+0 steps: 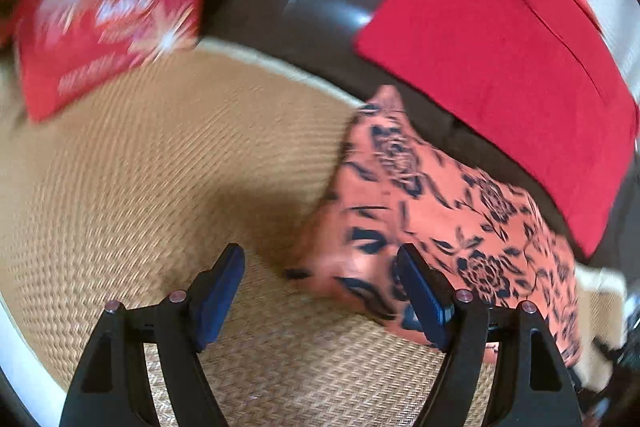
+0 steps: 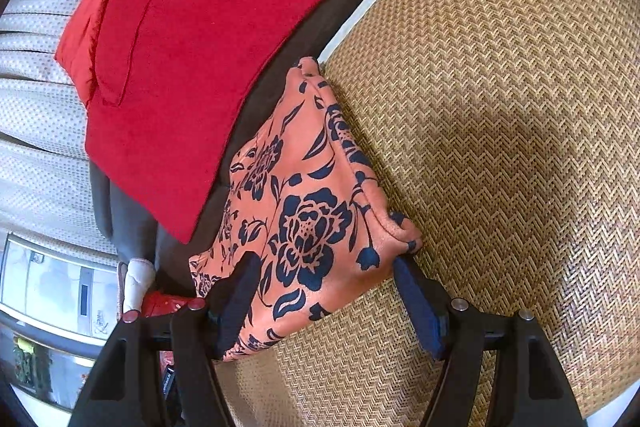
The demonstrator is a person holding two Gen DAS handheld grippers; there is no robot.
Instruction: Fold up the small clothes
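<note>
The floral garment point(image 2: 308, 219), orange with dark blue roses, is seen in the lower middle of the right wrist view, folded into a compact packet. It lies partly on the woven mat point(image 2: 500, 107) and partly on the dark cushion point(image 2: 280, 83) at the mat's edge. Such a placement suggests that it has been set toward the side, near the other folded pieces, so that the middle of the mat is kept free for folding.

The right gripper point(image 2: 324, 283) is held low over the near end of the packet, its jaws spread wide on either side of the cloth with nothing pinched between them. Whether the pads touch the fabric cannot be told.

In the left wrist view the same garment point(image 1: 460, 219) sits at the lower right, and the left gripper point(image 1: 320, 283) is held with its jaws likewise apart and empty above the mat point(image 1: 160, 167), just beside the packet's corner. That picture is blurred.

A folded plain red garment point(image 2: 224, 47) is laid flat on the dark cushion in the upper left of the right wrist view. A red printed piece point(image 1: 108, 23) appears in the upper left of the left wrist view, its print too smeared to read.

The fold of the floral garment is judged to be finished or nearly so.
</note>
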